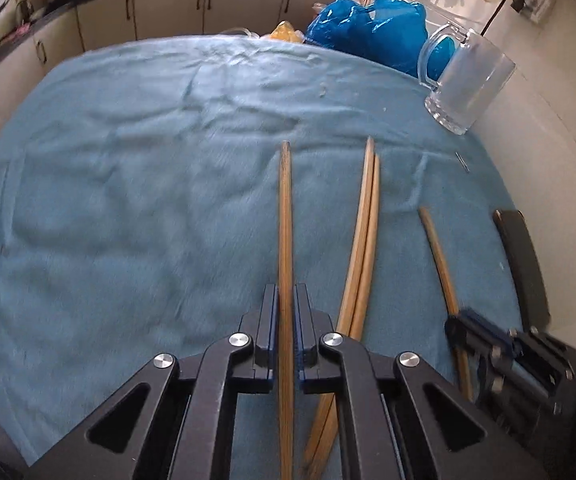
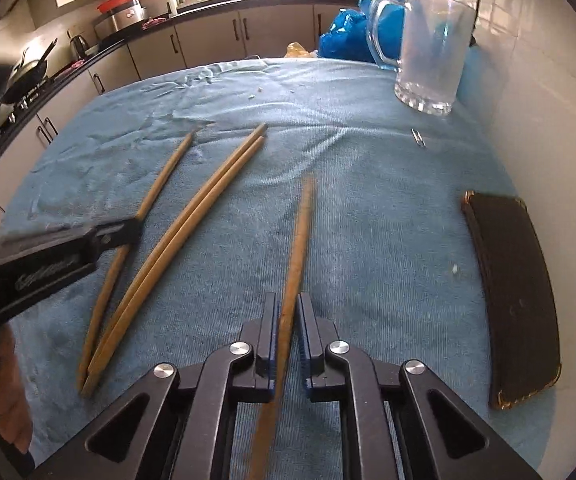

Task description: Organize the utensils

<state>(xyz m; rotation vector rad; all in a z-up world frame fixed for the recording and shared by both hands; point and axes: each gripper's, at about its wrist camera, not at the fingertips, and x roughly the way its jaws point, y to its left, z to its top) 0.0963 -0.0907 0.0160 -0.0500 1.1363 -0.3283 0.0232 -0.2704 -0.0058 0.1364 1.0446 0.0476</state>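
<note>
Your desk [image 1: 108, 200] carries a blue towel. At 1 o'clock in the left view stands the glass mug [image 1: 468, 80], with a blue plastic bag [image 1: 368, 28] behind it. A dark case [image 2: 516, 300] lies at 3 o'clock in the right view. Your left gripper [image 1: 286, 292] is narrow, holding one chopstick [image 1: 285, 220]. Your right gripper [image 2: 288, 300] is narrow too, closed around another chopstick [image 2: 300, 232]. Between them two loose chopsticks [image 1: 364, 232] lie together on the towel.
</note>
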